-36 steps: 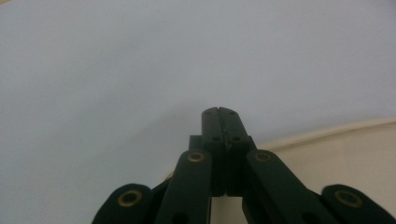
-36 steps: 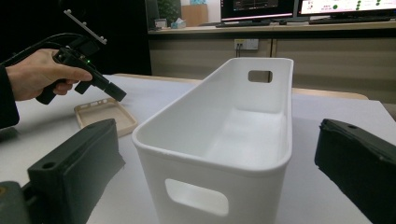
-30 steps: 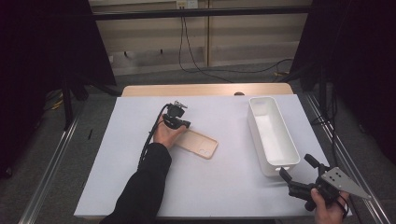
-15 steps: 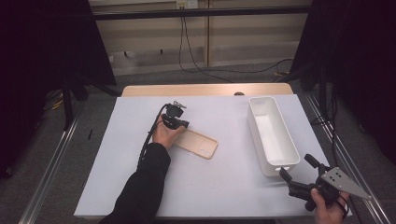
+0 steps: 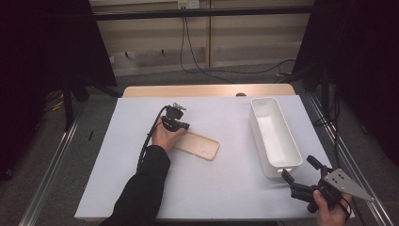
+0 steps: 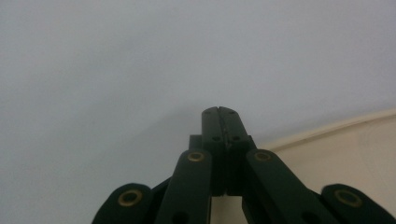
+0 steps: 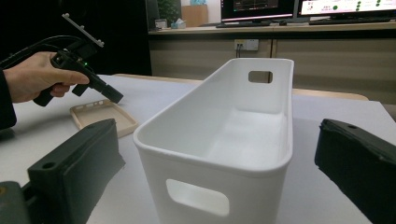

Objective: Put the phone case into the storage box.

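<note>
1. Left tongs (image 5: 184,126): black, held in the person's left hand (image 5: 165,136) near the middle of the bench, a little to the left. The jaws are pressed together with nothing between them, as the left gripper view shows. The tip points down at the bench surface, right at the left end of the phone case. A black cable trails from them back along the sleeve.

2. Phone case (image 5: 196,145): tan, flat on the bench with its open side up, lying slantwise near the middle. Its left end is just beside the tip of the left tongs; whether the two touch cannot be told. In the right gripper view the phone case (image 7: 103,116) lies to the left of the white bin, apart from it.

3. Right tongs (image 5: 298,175): black with a grey three-cornered plate on top, held in the person's right hand (image 5: 330,211) at the near right corner of the bench. The jaws stand wide apart and hold nothing. They point at the near end of the white bin, just short of it.

4. White bin (image 5: 258,104): long, oblong, with handle holes in both ends, standing upright on the right side of the bench and running from near to far.

5. Bench (image 5: 226,188): covered by a pale sheet, with a strip of wood showing along the far edge.
</note>
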Available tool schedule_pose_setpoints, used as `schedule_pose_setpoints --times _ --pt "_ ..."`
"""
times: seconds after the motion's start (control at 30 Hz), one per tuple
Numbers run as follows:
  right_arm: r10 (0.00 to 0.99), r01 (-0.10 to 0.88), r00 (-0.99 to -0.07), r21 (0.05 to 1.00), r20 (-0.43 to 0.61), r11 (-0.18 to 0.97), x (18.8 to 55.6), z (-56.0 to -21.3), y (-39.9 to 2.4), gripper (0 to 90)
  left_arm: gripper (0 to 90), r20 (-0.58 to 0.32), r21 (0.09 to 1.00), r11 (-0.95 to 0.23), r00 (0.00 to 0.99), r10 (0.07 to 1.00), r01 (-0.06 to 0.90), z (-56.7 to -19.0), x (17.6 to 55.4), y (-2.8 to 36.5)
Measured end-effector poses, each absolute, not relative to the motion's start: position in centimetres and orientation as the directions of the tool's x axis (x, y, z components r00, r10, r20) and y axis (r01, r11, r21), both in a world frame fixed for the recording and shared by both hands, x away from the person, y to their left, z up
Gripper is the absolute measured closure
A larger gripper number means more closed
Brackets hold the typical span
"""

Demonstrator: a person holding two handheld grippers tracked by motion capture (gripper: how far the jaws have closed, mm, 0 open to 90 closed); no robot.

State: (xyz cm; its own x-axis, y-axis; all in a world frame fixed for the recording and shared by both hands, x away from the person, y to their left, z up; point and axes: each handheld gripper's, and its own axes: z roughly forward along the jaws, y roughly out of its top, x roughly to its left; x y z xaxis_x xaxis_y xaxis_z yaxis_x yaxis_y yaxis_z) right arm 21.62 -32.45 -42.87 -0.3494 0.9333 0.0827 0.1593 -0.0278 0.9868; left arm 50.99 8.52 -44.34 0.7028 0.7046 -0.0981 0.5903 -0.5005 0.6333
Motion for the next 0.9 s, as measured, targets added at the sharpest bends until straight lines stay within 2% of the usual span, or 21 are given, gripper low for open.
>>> schedule_pose_setpoints --times 0.47,0.6,0.9 --pt "0.933 0.156 -0.352 0.987 0.079 -0.025 21.6 -42.8 -32.4 0.0 90.0 -0.086 0.626 -0.525 0.720 0.689 0.577 -44.2 50.1 9.1" --pt "0.933 0.158 -0.349 0.987 0.082 -0.027 21.6 -42.8 -32.4 0.0 90.0 -0.112 0.622 -0.510 0.712 0.693 0.594 -44.3 49.8 9.5" --pt "0.933 0.156 -0.350 0.987 0.079 -0.025 21.6 -42.8 -32.4 0.0 90.0 -0.084 0.623 -0.528 0.720 0.689 0.578 -44.5 49.3 10.1"
